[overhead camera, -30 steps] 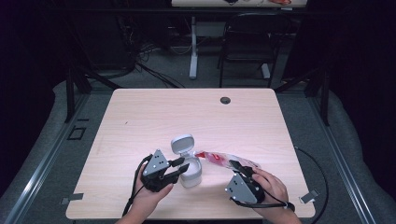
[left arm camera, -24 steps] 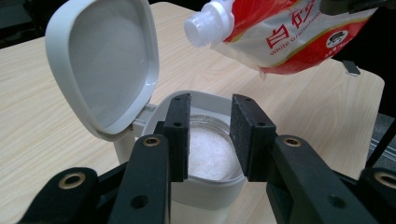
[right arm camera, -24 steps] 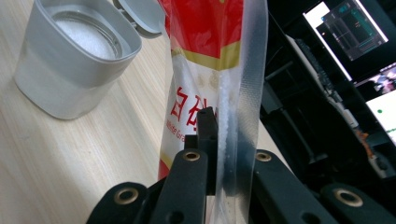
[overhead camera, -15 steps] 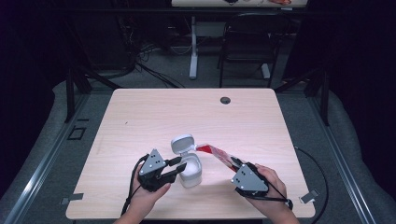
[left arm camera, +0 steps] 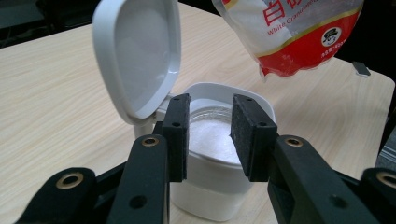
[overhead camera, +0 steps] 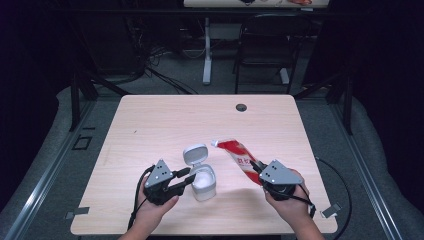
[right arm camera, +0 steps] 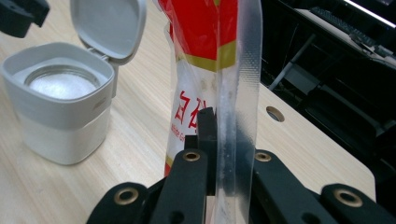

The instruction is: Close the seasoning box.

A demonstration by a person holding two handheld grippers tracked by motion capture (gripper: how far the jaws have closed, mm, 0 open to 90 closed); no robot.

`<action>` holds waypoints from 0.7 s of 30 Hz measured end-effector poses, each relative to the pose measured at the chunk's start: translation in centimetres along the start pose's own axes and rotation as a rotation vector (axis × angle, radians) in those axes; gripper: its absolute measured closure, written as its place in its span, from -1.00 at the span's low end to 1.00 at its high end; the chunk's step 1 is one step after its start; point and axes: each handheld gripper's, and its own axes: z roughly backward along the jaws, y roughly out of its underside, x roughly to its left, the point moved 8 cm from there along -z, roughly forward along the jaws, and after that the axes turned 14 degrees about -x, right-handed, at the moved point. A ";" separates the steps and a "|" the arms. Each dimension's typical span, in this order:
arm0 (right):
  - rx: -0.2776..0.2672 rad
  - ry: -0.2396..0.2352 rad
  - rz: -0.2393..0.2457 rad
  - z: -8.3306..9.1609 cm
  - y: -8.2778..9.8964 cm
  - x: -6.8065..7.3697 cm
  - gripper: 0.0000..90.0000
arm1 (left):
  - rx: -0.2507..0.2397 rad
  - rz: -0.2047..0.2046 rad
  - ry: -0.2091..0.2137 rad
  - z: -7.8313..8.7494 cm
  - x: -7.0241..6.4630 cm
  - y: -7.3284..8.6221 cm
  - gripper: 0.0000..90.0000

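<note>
High view overhead, looking down at table (overhead camera: 150,125); both gripper views close, low, sharing white container (left arm camera: 219,186).

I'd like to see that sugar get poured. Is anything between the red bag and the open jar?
Nothing visible. The bag, shut in the right gripper, hangs beside the jar with bare table between them. The lid is flipped back, and the left gripper sits at the jar's near rim, away from the bag.

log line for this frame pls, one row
left hand-held gripper: open at white canister | canister lid: flipped up | right hand-held gripper: shut on sugar bag | bag: off to canister's right
</note>
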 end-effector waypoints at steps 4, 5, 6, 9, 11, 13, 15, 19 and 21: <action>-0.007 0.007 -0.049 -0.6 0.1 -0.9 0.98 | -0.010 0.005 -0.016 0.5 0.7 -0.1 0.52; -0.006 0.006 -0.054 -0.7 0.2 -1.1 0.98 | -0.011 0.005 -0.023 0.7 0.9 -0.2 0.52; -0.004 0.011 -0.063 -0.9 0.3 -1.3 0.98 | -0.015 0.008 -0.028 0.8 1.1 -0.2 0.52; 0.001 0.025 -0.077 -1.5 0.6 -2.0 0.99 | -0.019 0.012 -0.039 1.2 1.8 -0.2 0.52; 0.002 0.040 -0.089 -1.9 0.8 -2.5 0.98 | -0.017 0.017 -0.050 1.5 2.2 -0.1 0.51; 0.001 0.056 -0.109 -2.3 1.1 -3.0 0.98 | -0.019 0.025 -0.054 1.7 2.5 0.0 0.51; 0.001 0.071 -0.127 -2.5 1.4 -3.4 0.99 | -0.018 0.026 -0.061 1.8 2.7 0.0 0.51; 0.003 0.110 -0.160 -3.2 2.3 -4.4 0.98 | -0.021 0.027 -0.063 1.7 2.7 0.1 0.51; 0.019 0.114 -0.164 -3.5 2.7 -4.8 0.98 | -0.015 0.027 -0.059 1.6 2.6 0.2 0.51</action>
